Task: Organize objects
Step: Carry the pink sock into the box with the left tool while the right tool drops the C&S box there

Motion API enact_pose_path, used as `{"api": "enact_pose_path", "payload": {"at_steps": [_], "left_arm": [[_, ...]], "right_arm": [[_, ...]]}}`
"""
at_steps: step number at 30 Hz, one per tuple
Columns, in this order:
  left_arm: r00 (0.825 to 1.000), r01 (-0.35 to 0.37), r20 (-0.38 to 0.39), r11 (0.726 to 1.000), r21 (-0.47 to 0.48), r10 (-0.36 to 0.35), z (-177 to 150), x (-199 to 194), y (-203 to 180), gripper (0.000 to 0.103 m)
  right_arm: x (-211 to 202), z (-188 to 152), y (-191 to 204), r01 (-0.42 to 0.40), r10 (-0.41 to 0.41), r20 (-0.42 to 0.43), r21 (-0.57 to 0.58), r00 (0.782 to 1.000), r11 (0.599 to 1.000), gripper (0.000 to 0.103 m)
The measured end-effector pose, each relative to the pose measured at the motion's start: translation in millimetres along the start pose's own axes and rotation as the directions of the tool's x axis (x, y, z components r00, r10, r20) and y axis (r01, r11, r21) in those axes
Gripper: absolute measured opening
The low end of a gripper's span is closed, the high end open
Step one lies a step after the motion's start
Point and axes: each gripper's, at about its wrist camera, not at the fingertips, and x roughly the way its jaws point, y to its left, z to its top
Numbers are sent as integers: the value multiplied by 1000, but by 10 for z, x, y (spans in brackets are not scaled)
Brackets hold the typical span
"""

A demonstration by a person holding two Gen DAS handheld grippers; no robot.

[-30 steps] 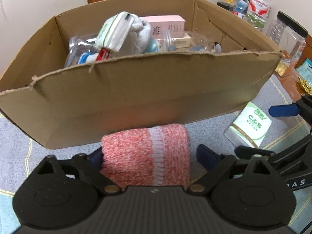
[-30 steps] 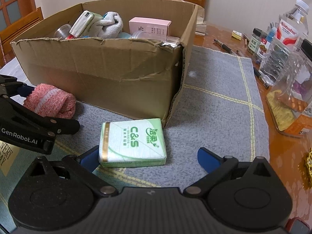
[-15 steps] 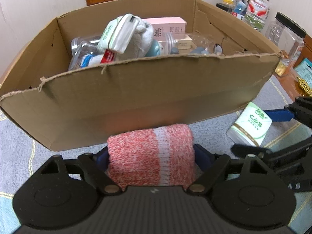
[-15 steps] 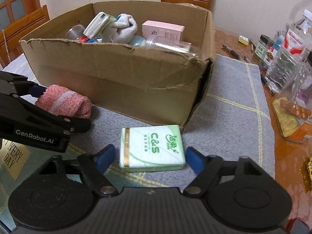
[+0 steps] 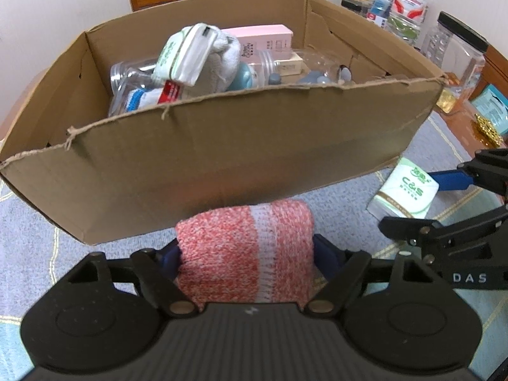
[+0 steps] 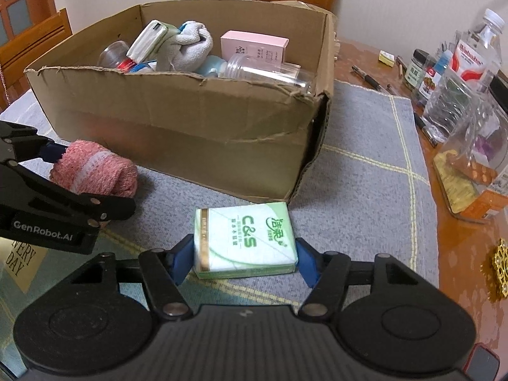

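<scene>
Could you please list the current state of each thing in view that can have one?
Open-topped brown cardboard box: upright, partly filled.
Rolled pink-and-white knitted cloth: on the mat outside the box, clamped.
Green-and-white C&S tissue pack: flat on the mat, clamped.
Left gripper: jaws just closing, pressing the cloth.
Right gripper: jaws shut on the tissue pack.
Clear plastic bottle: upright, capped.

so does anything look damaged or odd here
The brown cardboard box has a ragged, torn top rim, and its right front corner is split open. The items inside are heaped untidily.
</scene>
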Motion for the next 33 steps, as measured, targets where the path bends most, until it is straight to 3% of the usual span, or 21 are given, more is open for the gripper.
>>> {"api": "enact_pose_path", "payload": {"at_steps": [10, 21, 23, 25, 33], "left_arm": [[1000, -7, -16, 1000, 15, 7, -101, -58, 6, 83], [1000, -18, -5, 999, -37, 17, -63, 7, -5, 85], [1000, -13, -7, 999, -40, 13, -53, -6, 2, 81], [1000, -8, -7, 999, -31, 8, -48, -18, -8, 80], [999, 39, -29, 999, -33, -40, -33, -132, 28, 76]], "right_arm": [[2, -46, -1, 11, -11, -2, 21, 1000, 1000, 74], [54, -12, -10, -9, 9, 11, -1, 1000, 1000, 81], [52, 6, -12, -12, 12, 9, -1, 1000, 1000, 80], [40, 13, -20, -15, 15, 11, -2, 1000, 1000, 71], [-6, 9, -143, -61, 62, 2, 86, 998, 994, 69]]}}
